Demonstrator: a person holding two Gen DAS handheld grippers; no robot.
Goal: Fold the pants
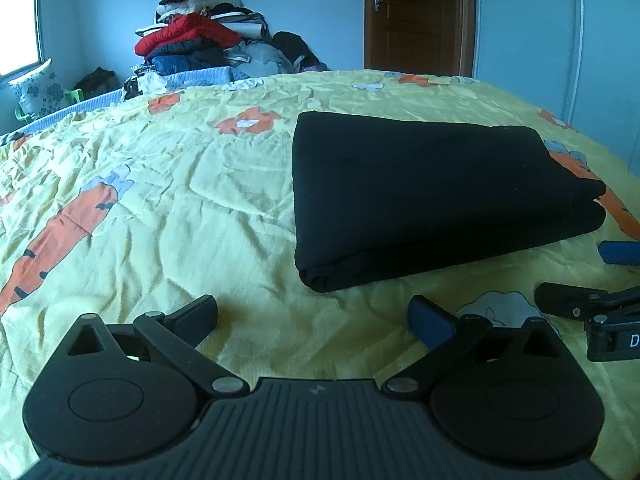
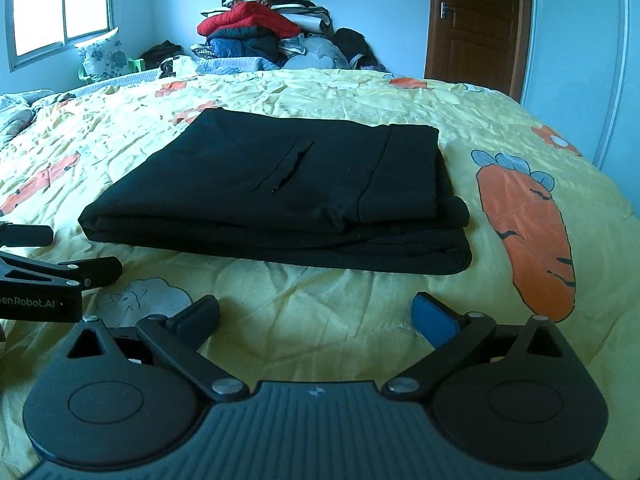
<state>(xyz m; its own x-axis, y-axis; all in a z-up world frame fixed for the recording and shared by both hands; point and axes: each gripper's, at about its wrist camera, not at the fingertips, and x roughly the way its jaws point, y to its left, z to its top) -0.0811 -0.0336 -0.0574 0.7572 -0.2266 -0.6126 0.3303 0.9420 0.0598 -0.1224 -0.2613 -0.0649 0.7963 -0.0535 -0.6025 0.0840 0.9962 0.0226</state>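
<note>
While both grippers gape empty, left gripper (image 1: pixel 312 316), right gripper (image 2: pixel 316 316), folded pants (image 2: pixel 280 196) just ahead.

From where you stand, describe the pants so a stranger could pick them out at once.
Start at the big bed under the yellow carrot-print sheet. In the middle of it, just beyond the two open tools, lie the black pants, folded into a flat rectangle with a pocket slit on top. They are the sheet's only garment; the other clothes sit heaped in the clothes pile by the far wall.
</note>
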